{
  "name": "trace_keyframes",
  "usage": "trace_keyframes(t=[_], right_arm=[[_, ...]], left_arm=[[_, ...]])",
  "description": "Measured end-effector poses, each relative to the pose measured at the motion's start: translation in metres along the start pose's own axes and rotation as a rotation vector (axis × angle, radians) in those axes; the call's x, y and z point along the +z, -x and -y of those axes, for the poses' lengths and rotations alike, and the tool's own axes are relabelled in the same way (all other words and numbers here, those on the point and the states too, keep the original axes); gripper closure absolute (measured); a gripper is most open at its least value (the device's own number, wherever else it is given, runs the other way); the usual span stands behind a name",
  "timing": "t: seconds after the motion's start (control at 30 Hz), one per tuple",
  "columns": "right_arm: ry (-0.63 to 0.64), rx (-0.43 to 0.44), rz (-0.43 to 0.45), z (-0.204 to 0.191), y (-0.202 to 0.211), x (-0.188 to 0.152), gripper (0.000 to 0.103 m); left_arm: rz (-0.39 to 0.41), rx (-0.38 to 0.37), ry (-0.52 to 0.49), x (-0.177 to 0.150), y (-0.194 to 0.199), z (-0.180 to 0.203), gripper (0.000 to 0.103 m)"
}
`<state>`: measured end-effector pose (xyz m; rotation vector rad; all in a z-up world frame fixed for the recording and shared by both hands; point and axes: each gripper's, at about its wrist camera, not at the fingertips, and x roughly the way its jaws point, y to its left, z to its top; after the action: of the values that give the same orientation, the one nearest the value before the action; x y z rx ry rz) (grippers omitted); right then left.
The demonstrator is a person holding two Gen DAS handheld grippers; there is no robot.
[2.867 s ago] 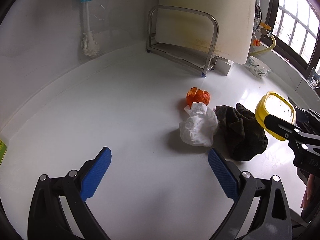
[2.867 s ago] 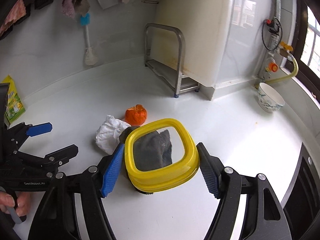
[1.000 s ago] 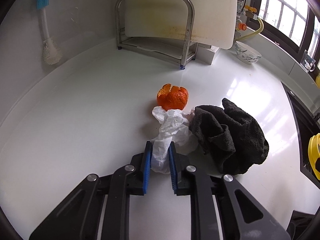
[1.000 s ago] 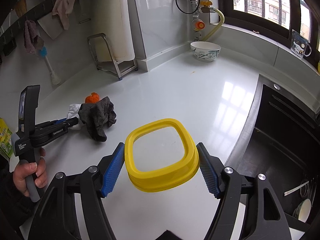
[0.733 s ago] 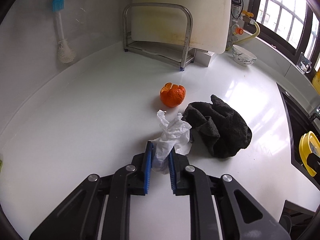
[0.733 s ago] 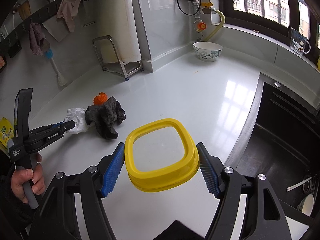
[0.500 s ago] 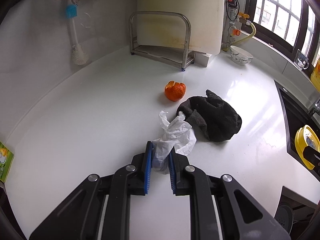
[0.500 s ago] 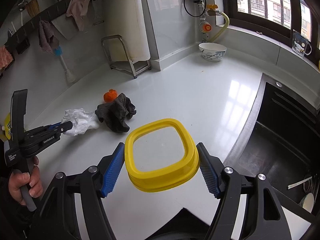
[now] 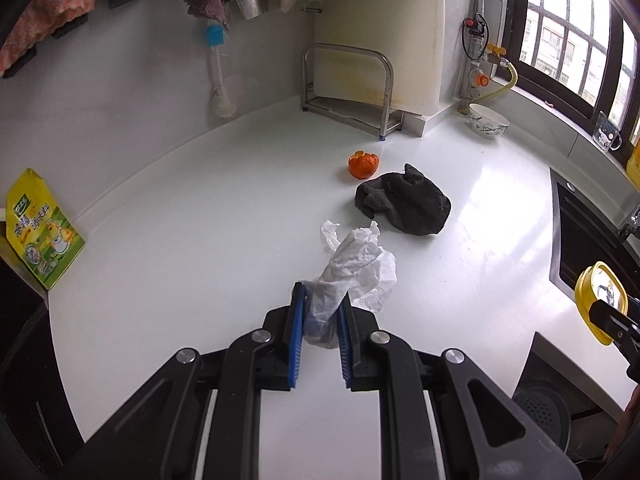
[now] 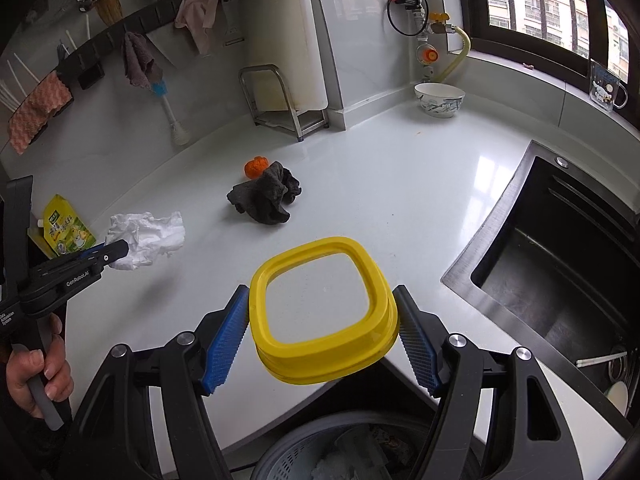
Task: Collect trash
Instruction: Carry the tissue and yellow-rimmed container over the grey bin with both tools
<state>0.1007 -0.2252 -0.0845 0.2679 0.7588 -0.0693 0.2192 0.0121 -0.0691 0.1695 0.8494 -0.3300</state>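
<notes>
Left wrist view, nearest first: the left gripper (image 9: 321, 312) is clenched on a crumpled white tissue (image 9: 352, 272), whose lower end is hidden between the blue pads (image 9: 297, 320). The loose upper part fans out above the white counter (image 9: 200, 240); whether it touches the surface cannot be told.

Right wrist view: the right gripper (image 10: 320, 328) grips a yellow square lid ring (image 10: 324, 308) by its two sides, held over the counter's near edge. Directly below, a round bin (image 10: 360, 452) with a pale liner is cut off by the frame, and its contents are hard to make out. The left gripper (image 10: 116, 250) shows at the left edge with the tissue (image 10: 148, 236), well apart from the ring and clear of the counter surface.

Further out, a dark cloth (image 10: 266, 198) lies bunched mid-counter, with an orange peel (image 10: 256, 168) touching or just behind it, partly hidden in this view. The open counter between tissue and cloth is unobstructed. The black sink (image 10: 560, 260) bounds the right side. A yellow-green pouch (image 9: 38, 228) stands at the left edge. Farthest stand a metal rack (image 9: 348, 92) and a bowl (image 10: 439, 100) by the wall.
</notes>
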Motion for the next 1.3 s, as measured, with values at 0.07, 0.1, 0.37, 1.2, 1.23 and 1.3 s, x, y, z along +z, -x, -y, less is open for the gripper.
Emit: trace_keyframes(t=[0.07,0.1,0.37,1.2,1.23,1.3], right_arm=[[0.007,0.017,-0.004,0.003,0.010,-0.010,0.034],[0.012,0.023,-0.010,0.005,0.015,-0.014,0.034],[0.055,0.065,-0.037,0.029,0.055,-0.051,0.034],[0.079,0.157,-0.184,0.102,0.093,-0.158,0.034],[0.077,0.161,-0.193,0.104,0.091,-0.162,0.034],[0.073,0.168,-0.210,0.106,0.087,-0.169,0.034]], left_arm=[[0.006,0.018,-0.003,-0.008,0.016,0.007,0.087],[0.008,0.025,0.000,-0.012,0.024,0.011,0.087],[-0.004,0.048,0.014,-0.052,0.070,0.054,0.087],[-0.161,0.007,-0.033,-0.167,0.103,0.195,0.087],[-0.176,0.005,-0.034,-0.171,0.100,0.198,0.087],[-0.203,0.005,-0.033,-0.180,0.095,0.201,0.087]])
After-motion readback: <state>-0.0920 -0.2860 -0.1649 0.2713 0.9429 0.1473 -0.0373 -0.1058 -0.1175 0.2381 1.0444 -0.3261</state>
